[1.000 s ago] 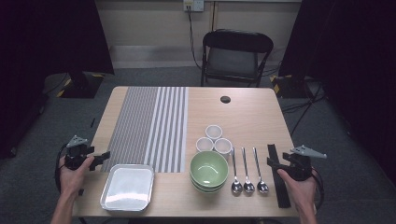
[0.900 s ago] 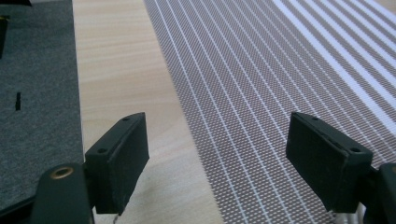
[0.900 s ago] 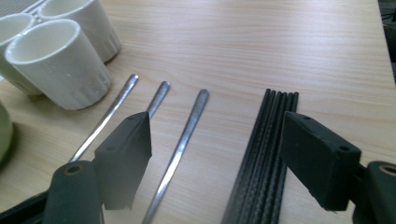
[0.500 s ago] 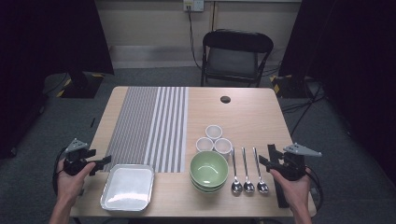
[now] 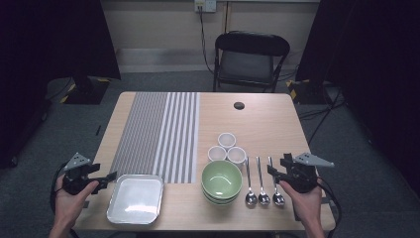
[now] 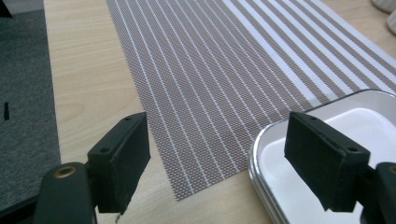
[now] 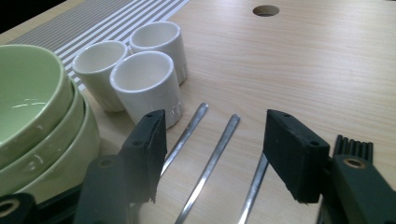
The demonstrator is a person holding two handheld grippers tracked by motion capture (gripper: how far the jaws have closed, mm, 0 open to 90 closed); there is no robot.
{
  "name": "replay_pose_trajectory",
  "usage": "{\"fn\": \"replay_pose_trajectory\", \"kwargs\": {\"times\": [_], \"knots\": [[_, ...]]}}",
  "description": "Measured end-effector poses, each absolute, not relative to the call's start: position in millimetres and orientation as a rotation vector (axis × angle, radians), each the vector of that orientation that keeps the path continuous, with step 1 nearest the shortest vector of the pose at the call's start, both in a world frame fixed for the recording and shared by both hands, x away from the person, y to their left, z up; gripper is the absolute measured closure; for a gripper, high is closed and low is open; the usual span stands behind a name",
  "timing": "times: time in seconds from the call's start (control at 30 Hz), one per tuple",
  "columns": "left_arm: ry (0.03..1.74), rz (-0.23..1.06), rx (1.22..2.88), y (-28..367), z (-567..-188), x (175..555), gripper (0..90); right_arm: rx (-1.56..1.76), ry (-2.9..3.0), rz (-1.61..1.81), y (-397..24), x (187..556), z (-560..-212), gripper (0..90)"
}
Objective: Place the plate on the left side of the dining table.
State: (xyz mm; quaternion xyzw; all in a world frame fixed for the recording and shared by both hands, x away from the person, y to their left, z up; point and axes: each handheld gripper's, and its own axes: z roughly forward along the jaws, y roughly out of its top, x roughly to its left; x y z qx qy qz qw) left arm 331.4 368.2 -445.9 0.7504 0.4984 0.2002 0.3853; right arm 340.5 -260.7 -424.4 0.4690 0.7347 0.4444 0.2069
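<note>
At the left edge of the pale wooden table [image 5: 277, 124] my left claw [image 5: 110, 177] hovers with its black jaws apart and nothing between them, pointing toward the shallow rectangular metal tray with the white inside [image 5: 135, 198], which lies just beside it at the near edge. In the left claw's own view the tray's rounded corner [image 6: 299, 140] overlaps the near end of the grey-and-white striped woven placemat [image 6: 219, 88]. The placemat [image 5: 158, 134] runs away from me up the table. Right of the tray stands a stack of light green ceramic bowls [image 5: 221, 180], and just behind it three small white ceramic cups [image 5: 227, 148] cluster, touching one another. Next come three steel spoons [image 5: 262, 183] lying side by side, bowls toward me. My right claw [image 5: 276, 169] is near the rightmost spoon; its jaws have just been closing but stand apart, gripping nothing, and its own view shows the spoon handles [image 7: 212, 161] on the table between and below them, with the cups [image 7: 147, 84] beyond.
</note>
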Motion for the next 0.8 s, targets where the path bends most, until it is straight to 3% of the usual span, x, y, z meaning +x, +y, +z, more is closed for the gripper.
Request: {"fn": "replay_pose_trajectory", "kwargs": {"times": [0.43,0.8], "knots": [[1.218,0.478,1.885,355.0,-438.7,321.7,22.6,1.214,2.115,1.3,-216.7,335.2,-403.9,40.2],[1.178,0.465,1.9,344.0,-434.9,324.3,22.6,1.101,2.203,1.452,-163.5,351.7,-390.3,48.5]]}}
